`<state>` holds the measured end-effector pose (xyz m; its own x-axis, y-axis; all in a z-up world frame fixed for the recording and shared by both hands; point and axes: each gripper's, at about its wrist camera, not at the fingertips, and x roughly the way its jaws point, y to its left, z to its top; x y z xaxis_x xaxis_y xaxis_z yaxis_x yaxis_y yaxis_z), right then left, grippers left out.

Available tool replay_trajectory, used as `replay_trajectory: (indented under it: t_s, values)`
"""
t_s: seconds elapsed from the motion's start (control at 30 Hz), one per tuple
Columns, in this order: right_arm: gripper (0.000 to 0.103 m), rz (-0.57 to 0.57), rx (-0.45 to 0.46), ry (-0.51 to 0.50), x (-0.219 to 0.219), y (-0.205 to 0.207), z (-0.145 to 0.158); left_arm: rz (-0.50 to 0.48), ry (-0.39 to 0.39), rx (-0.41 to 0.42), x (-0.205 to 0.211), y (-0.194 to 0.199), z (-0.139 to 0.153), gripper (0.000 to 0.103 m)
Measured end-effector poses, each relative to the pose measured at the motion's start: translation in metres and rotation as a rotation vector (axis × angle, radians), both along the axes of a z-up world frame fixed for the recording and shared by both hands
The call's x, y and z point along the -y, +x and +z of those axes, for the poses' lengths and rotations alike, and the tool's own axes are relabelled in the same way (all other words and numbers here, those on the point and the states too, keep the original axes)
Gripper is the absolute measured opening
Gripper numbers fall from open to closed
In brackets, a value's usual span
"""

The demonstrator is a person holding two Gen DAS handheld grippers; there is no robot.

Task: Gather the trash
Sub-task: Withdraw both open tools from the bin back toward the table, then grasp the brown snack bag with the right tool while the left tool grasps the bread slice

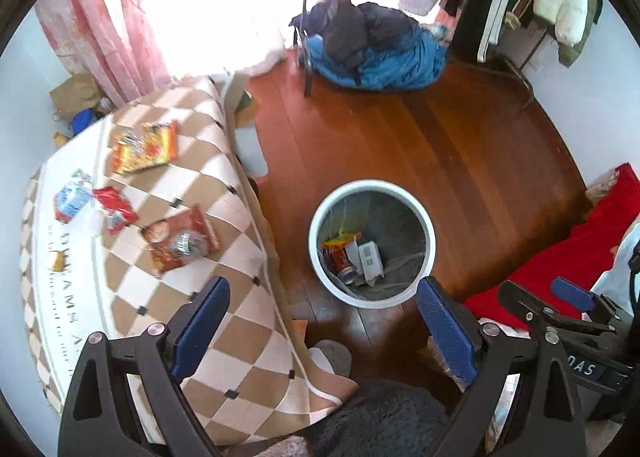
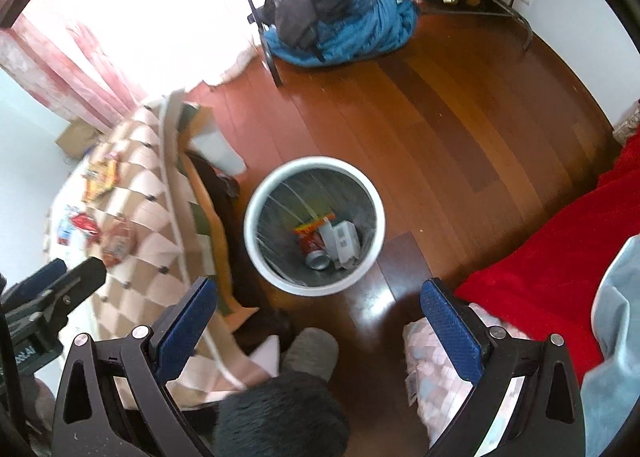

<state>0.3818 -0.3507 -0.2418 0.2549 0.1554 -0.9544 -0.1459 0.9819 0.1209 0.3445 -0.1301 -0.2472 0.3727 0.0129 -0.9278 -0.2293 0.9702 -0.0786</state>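
— Grippers?
— Left gripper (image 1: 322, 321) and right gripper (image 2: 318, 321) both gape, empty, over the floor.
— Trash?
— Wrappers (image 1: 144, 148) on the left table (image 1: 224, 341); can (image 2: 318, 259) in the bin (image 2: 256, 253).

Glossy wooden floor (image 2: 420, 105), smooth white plastic bin (image 2: 256, 193), shiny foil snack wrappers (image 1: 144, 147), checked cloth tablecover (image 1: 224, 337).
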Motion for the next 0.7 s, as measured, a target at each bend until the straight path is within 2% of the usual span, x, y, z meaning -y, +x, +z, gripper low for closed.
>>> replay_trajectory:
  t_s: [0.2, 0.33, 0.5, 0.7]
  values:
    - [0.103, 0.041, 0.059, 0.103, -0.038, -0.014, 0.053, 0.073, -0.013, 0.094, -0.039, -0.024, 0.046, 0.095]
    - [0.103, 0.116, 0.058, 0.14, -0.093, -0.017, 0.063, 0.178, -0.001, 0.135, -0.097, -0.047, 0.062, 0.095]
    - [0.103, 0.194, 0.0, 0.16, -0.175, -0.016, 0.029, 0.339, 0.032, 0.104, -0.183, -0.079, 0.042, 0.095]
    - [0.103, 0.213, -0.136, 0.165, -0.256, -0.003, -0.058, 0.542, 0.074, 0.021, -0.293, -0.129, -0.02, 0.095]
